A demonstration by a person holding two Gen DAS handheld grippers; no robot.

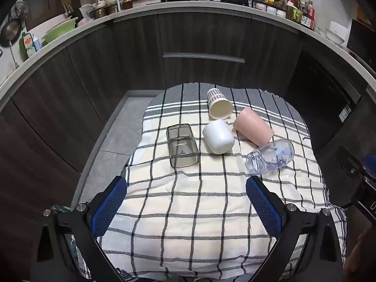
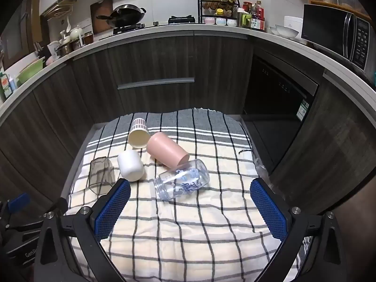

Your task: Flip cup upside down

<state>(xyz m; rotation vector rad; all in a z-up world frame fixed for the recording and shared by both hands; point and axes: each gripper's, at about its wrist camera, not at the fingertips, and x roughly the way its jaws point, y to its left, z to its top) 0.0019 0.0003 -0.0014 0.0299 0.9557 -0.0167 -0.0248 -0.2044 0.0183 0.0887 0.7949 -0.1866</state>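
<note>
Dark wood-grain kitchen cabinets [image 2: 155, 61] curve behind a low surface draped with a checked cloth [image 2: 188, 230], cream with grey lines, which probably serves as padding so the cups neither clatter nor roll far.

Five vessels lie scattered on the cloth's far half, all well ahead of both tools. A smoky transparent square cup [image 1: 182, 145] lies on its side at the left, apart from the rest. Beside it a white cup [image 1: 218, 136] rests tipped over, its closed base toward the left camera. Behind that, a patterned paper cup [image 1: 219, 105] lies with its cream mouth facing the cameras, and a pink cup [image 1: 253, 129] lies slanted just beside it; whether the two touch is hard to tell from these angles. Nearest the right side, a clear printed bottle [image 2: 182, 178] lies with its threaded mouth pointing forward-left.

Both tools hover over the bare near part of the cloth. The left gripper [image 1: 186, 202] has its blue pads spread wide with nothing between them; the right gripper [image 2: 190, 206] is likewise spread and empty. That wide stance suits a sideways approach around a cup's body.

No cup stands mouth-down yet, so the flipping appears not to have begun.
</note>
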